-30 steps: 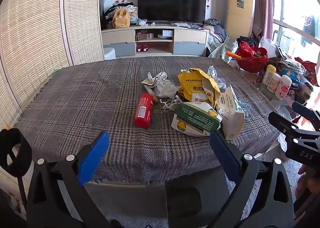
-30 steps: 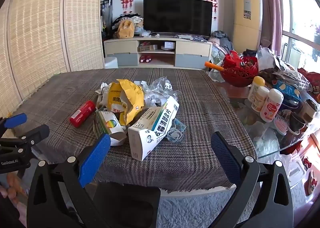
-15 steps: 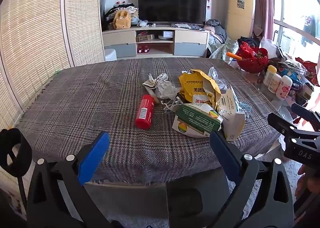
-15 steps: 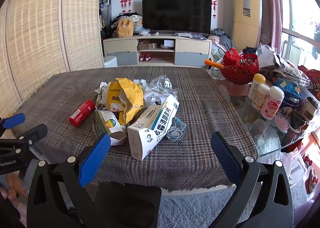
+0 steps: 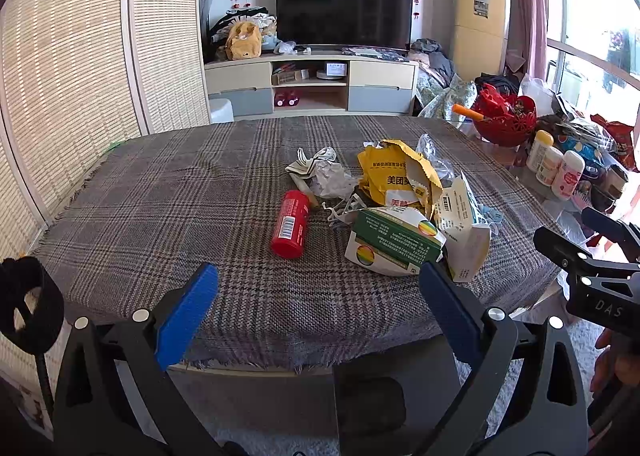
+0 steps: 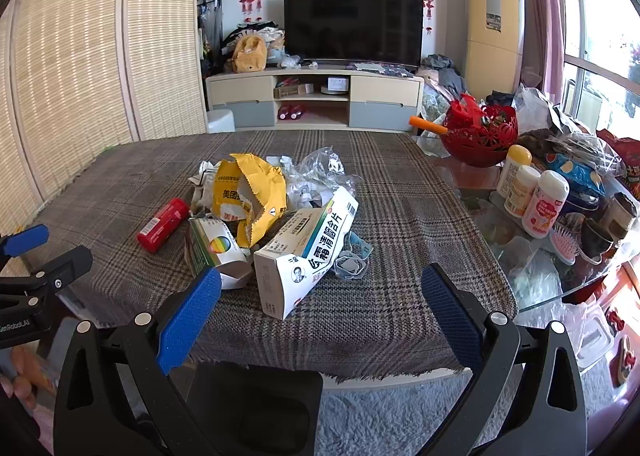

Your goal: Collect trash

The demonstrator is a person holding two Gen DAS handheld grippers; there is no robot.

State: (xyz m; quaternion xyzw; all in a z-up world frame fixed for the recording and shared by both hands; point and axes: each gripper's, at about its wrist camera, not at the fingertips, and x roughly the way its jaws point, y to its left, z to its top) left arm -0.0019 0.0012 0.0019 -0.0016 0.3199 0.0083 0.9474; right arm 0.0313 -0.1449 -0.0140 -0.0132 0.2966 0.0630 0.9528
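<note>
Both tongs, left [image 5: 318, 290] and right [image 6: 320, 294], gape wide, empty; yellow bag [image 6: 256, 192] perhaps hides smaller scraps.

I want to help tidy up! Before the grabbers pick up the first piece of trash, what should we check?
1. Left gripper open and empty: ok.
2. Right gripper open and empty: ok.
3. Trash in sight on the table: ok; red bottle, green box, white box, yellow bag.
4. Red bottle lies apart, easy to grab: ok.
5. Bin or bag for the trash: cannot tell, none in view.
</note>
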